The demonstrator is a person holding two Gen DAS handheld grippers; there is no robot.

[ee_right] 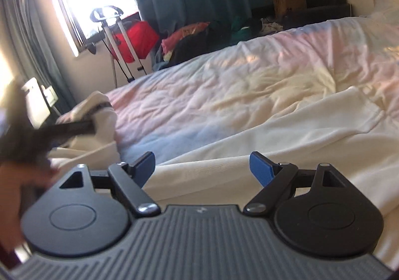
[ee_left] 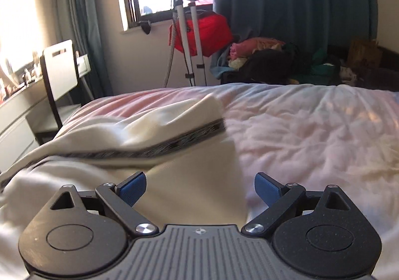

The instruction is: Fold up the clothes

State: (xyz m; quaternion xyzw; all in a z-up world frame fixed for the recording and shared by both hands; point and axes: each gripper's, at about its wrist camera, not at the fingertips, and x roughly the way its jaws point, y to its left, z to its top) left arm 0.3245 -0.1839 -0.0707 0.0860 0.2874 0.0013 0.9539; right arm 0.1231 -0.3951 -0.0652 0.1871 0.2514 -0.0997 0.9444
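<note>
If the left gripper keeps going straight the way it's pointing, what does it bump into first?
Most likely the cream garment on the bed. The left gripper is open, tilted down, and the cloth already lies between and just ahead of its fingers. Depth is hard to judge through the fisheye, so it might touch sooner.

1. No readable words, brand names or numbers anywhere in either view.
2. Only a small round emblem (ee_left: 199, 231) on the grey ribbed housing in the left wrist view (a circle split into quarters, no letters).
3. Same spot on the grey housing in the right wrist view: a small pale mark (ee_right: 199, 210), too blurred to read.
</note>
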